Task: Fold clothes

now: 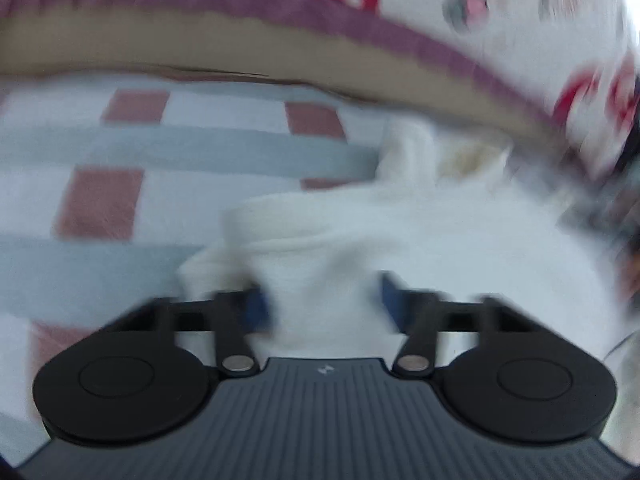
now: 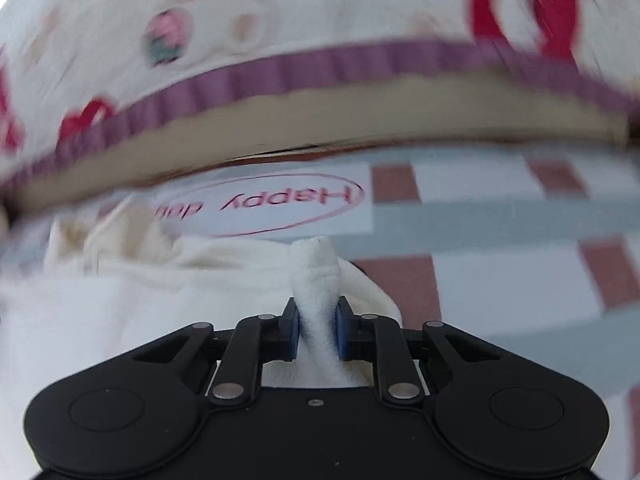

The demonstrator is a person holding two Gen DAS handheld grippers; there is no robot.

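Two hand-held grippers (image 1: pixel 324 304) (image 2: pixel 316 330) pinch one white garment (image 2: pixel 120 320).

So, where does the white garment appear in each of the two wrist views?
Left wrist view: the white garment fills the lower centre and right, above the camera's body.
Right wrist view: it lies lower left to centre, one fold standing upright.
Shared landmark: the purple ruffled band across the top.

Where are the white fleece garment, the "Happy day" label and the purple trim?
white fleece garment (image 2: pixel 316 276): right wrist view, bunched fold above the pads.
"Happy day" label (image 2: pixel 260 204): right wrist view, middle of the oval.
purple trim (image 2: pixel 248 80): right wrist view, ribbed band.
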